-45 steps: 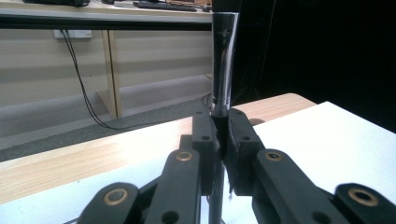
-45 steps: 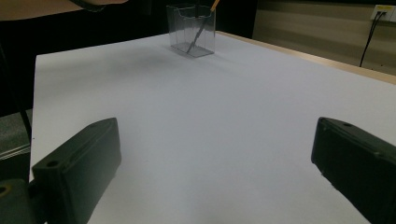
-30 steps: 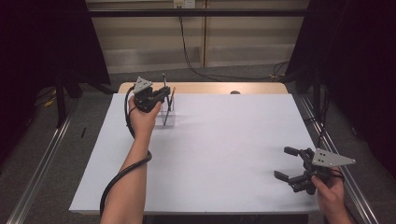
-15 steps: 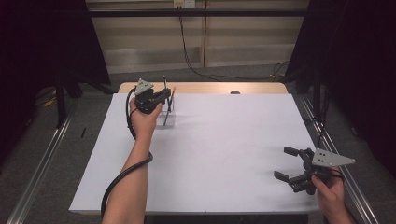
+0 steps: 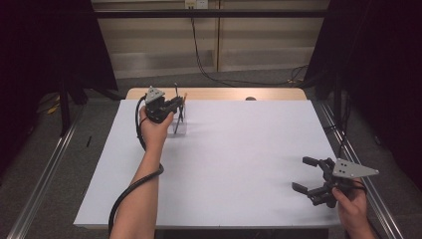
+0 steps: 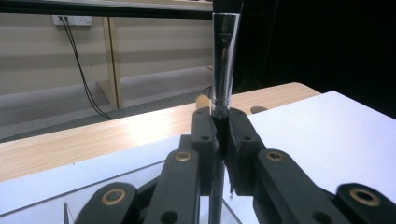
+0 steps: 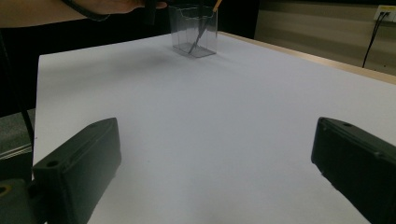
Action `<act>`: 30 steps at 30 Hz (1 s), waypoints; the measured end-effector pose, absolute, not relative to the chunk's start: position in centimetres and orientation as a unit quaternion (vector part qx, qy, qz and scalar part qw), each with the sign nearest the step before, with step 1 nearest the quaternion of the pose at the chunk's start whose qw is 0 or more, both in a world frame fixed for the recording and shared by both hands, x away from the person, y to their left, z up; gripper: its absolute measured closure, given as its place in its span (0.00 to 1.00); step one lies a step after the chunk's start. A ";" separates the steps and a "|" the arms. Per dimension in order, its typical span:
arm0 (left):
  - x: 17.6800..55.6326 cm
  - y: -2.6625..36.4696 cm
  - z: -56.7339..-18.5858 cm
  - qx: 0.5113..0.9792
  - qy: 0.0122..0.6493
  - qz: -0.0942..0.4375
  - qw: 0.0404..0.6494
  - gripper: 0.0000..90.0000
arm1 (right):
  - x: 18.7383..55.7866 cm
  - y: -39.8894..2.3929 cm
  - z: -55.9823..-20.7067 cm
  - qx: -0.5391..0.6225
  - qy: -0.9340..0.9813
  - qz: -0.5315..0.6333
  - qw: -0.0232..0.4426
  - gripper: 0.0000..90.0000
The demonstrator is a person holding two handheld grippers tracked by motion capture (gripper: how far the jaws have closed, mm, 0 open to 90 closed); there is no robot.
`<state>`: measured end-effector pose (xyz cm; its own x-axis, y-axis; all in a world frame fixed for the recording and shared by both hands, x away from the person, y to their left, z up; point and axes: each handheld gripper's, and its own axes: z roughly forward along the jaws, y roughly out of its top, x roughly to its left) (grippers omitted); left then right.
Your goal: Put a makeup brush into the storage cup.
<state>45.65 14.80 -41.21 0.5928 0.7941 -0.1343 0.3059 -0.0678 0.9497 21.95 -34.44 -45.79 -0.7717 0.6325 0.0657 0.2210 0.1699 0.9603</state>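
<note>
Right tool [image 5: 309, 174], near edge of white tabletop [image 5: 239, 164]: jaws spread wide, nothing btwn them, well apart from the rest. In right gripper view its pads are cut off at the bottom corners. Farther back, left tool [image 5: 175, 103] sits over clear square plastic holder [image 5: 180, 127] at far left, jaws clamped on thin upright brush w/ shiny metal ferrule [image 6: 224, 65]. Brush top cut off in left gripper view; lower end hidden behind jaws. Orange-tipped stick [image 7: 217, 5] leans in holder, hard to identify.
</note>
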 end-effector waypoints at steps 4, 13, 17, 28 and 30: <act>45.6 14.8 -41.2 0.698 0.393 0.219 0.557 0.92 | 21.9 -34.5 -45.8 0.287 0.744 0.577 0.179 0.01; 45.5 15.0 -41.3 0.692 0.402 0.206 0.563 0.75 | 21.9 -34.4 -45.7 0.287 0.743 0.577 0.178 0.01; 45.4 15.2 -41.2 0.682 0.410 0.194 0.573 0.53 | 21.9 -34.4 -45.7 0.286 0.744 0.577 0.179 0.01; 44.8 15.6 -41.0 0.675 0.409 0.195 0.582 0.23 | 22.0 -34.2 -45.7 0.283 0.746 0.576 0.179 0.01; 44.6 15.7 -41.0 0.675 0.407 0.195 0.584 0.20 | 21.9 -34.2 -45.7 0.283 0.745 0.577 0.178 0.01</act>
